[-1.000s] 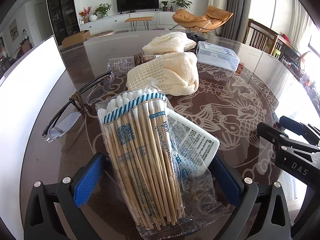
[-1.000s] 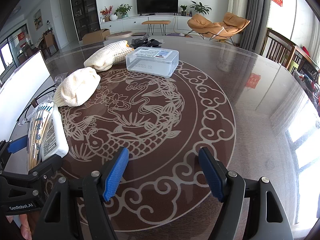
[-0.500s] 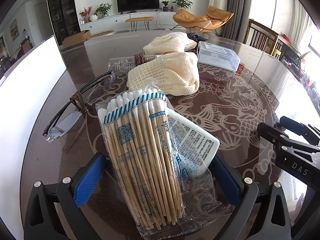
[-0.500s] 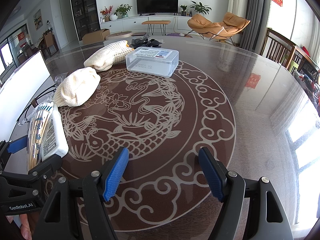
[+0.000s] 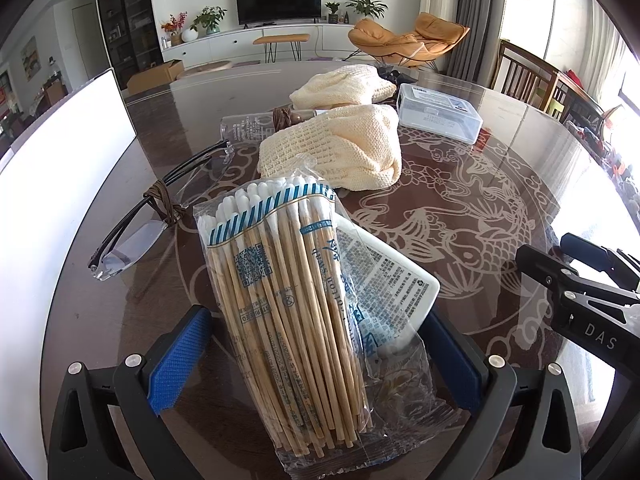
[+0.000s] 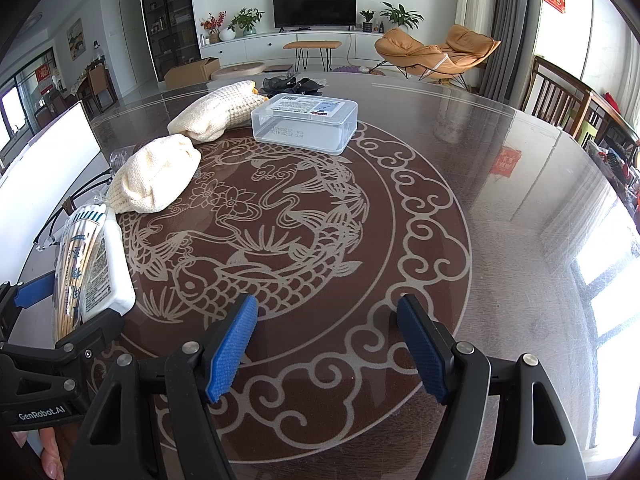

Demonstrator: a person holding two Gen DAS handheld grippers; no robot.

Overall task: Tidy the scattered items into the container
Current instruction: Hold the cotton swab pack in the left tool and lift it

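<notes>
Cotton swabs [image 5: 280,304] in their clear plastic bag lie between the two blue fingers [image 5: 180,360] of the left gripper [image 5: 316,364]. Compared with one second ago and half a second ago nothing has changed: the bag has not shifted, and the fingers stand as wide apart as before, with a gap on each side of the bag, so nothing is gripped. I judge that the grasp has not begun and the tidying is at its start.

The bag is long and narrow, with wooden sticks packed tightly, white tips pointing away from the camera, and a blue striped band near the top. Its loose end is crinkled. It leans partly on a flat white packet [image 5: 392,284] with printed text, which lies just beside it on the right.

The right gripper [image 6: 328,356] hovers wide open over the bare bench [image 6: 500,240] and holds nothing.

Farther out lie glasses [image 5: 132,236], two cream knitted cloths [image 5: 340,152], and a small clear bottle [image 5: 248,128]. The clear lidded container [image 6: 304,124] stands well apart from the swabs, on the far side of the bench.
</notes>
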